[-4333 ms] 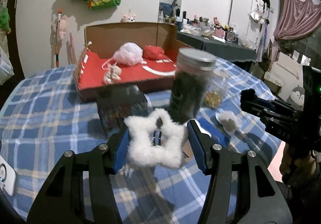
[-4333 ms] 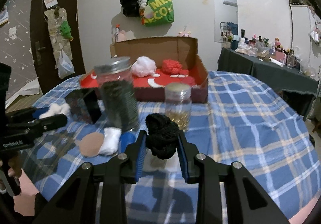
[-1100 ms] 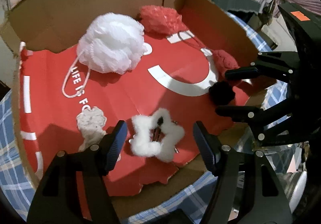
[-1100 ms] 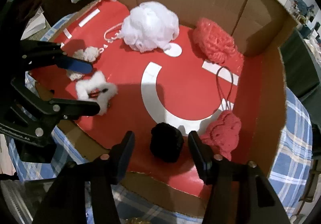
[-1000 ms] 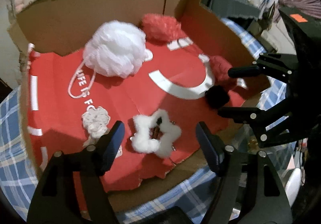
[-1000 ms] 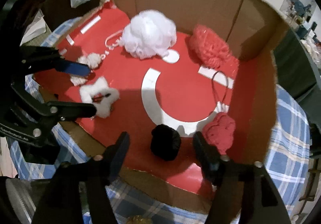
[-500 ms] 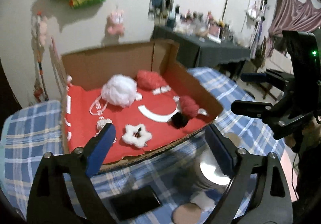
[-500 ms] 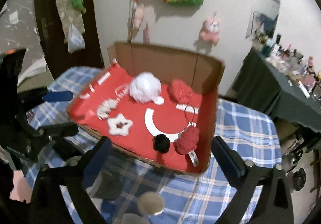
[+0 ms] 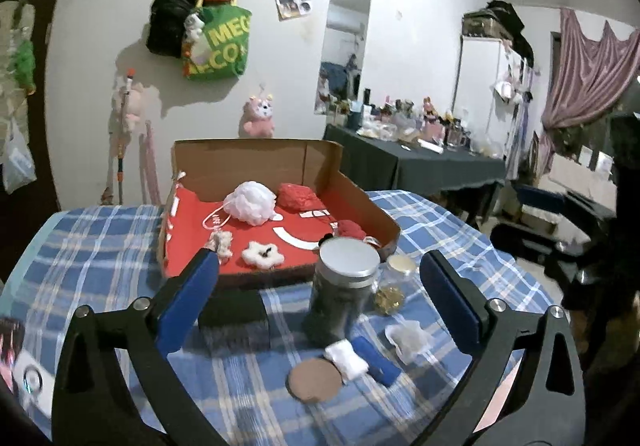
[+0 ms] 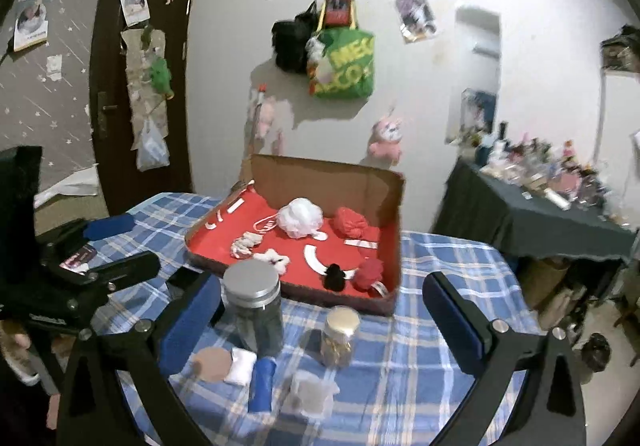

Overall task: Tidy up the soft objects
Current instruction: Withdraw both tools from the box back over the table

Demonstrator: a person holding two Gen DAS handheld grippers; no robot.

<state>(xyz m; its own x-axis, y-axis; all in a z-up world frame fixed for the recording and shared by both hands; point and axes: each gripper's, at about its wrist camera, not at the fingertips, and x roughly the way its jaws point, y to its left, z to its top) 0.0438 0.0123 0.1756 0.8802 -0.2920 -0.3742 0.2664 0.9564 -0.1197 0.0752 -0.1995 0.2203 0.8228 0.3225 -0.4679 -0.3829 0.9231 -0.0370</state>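
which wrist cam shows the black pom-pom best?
Right wrist: the black pom-pom lies in full view on the box's red floor, beside a red ball. Left wrist shows only a dark sliver of it behind the big jar's lid.

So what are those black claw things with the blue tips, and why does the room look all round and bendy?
Those claws are two grabbers that a person holds, one in each hand. Each has a small camera looking out along its fingers, and its lens bends the room. One picture comes from the left grabber, the other from the right grabber. Both stand wide open and hold nothing; the left one is just finishing opening. On the checked tablecloth sits a cardboard box with a red floor. Inside lie a white puff, a white fluffy star, a black pom-pom and red puffs. In front stand a tall dark jar and a small jar, with more soft bits beside them.
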